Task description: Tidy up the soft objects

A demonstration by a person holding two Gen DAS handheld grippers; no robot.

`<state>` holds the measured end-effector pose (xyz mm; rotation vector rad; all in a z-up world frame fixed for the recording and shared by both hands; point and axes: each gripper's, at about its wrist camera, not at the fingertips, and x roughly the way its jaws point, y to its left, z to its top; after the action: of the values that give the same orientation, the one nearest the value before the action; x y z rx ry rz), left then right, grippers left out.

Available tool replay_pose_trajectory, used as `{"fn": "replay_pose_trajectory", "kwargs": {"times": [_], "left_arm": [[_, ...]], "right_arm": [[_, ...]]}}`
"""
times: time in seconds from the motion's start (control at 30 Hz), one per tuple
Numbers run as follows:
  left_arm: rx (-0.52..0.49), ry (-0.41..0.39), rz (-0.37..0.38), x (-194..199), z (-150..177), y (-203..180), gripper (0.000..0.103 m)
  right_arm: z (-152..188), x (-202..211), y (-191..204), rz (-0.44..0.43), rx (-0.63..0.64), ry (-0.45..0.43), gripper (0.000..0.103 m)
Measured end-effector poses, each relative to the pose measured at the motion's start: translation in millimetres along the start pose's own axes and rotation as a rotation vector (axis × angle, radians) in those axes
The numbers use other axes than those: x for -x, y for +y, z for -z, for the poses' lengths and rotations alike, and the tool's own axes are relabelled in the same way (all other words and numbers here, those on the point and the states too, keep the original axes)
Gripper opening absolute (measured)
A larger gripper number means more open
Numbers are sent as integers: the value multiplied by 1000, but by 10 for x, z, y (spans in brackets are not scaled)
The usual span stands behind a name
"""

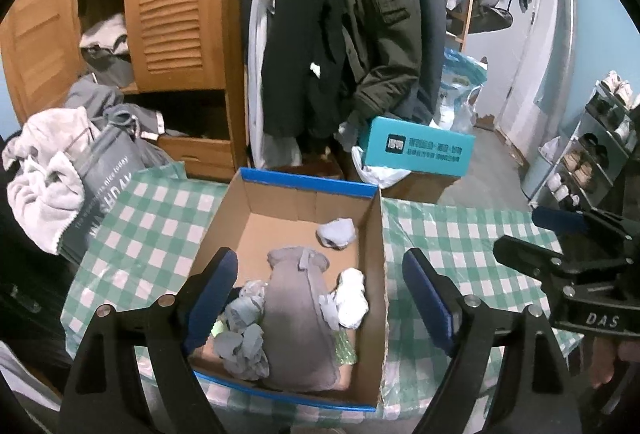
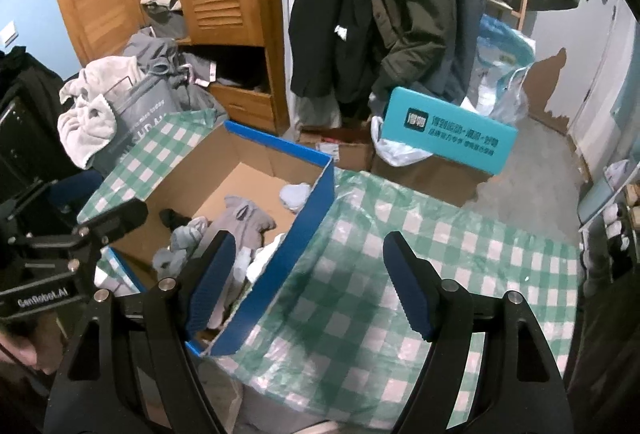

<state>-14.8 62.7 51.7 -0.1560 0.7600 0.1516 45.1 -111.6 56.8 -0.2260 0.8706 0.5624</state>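
Both my claws hang open and empty. Left claw (image 1: 318,298) hovers right over the cardboard box (image 1: 376,234), its fingers spread wide with the soft things showing between them: a long grey cloth (image 1: 298,322) straight ahead, crumpled blue-grey socks (image 1: 244,338) by my left finger, a white sock bundle (image 1: 352,298) toward my right finger, and a pale bundle (image 1: 336,232) farther ahead near the box's back corner. Right claw (image 2: 308,286) hangs over the checked tablecloth (image 2: 440,246), with the box's blue wall just at its left finger. I see nothing loose on the cloth near either claw, so I judge the gathering mostly done. Left over, perhaps, is tidying what lies jumbled inside.
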Motion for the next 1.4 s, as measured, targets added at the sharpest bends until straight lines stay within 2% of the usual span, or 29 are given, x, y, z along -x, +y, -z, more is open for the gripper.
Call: {"fn": "replay_pose_trajectory", "kwargs": {"times": [0.23,0.4,0.57,1.0,1.4], "left_arm": [[4,-12,-16,-26,13,-51,87],[3,14,-27,-90,13,-71,87],[-6,7,-47,-72,11,-85,87],[-51,37,-50,-120,49,-153,87],[-48,42,-49,-123,52,-150,87]], "right_arm": [[56,60,-28,24,10,-38,76],[62,32,-69,15,-4,-31,76],[63,16,-91,13,-7,-28,76],[86,2,-112,21,-14,-37,76],[97,-17,-123,29,-22,-37,76]]}}
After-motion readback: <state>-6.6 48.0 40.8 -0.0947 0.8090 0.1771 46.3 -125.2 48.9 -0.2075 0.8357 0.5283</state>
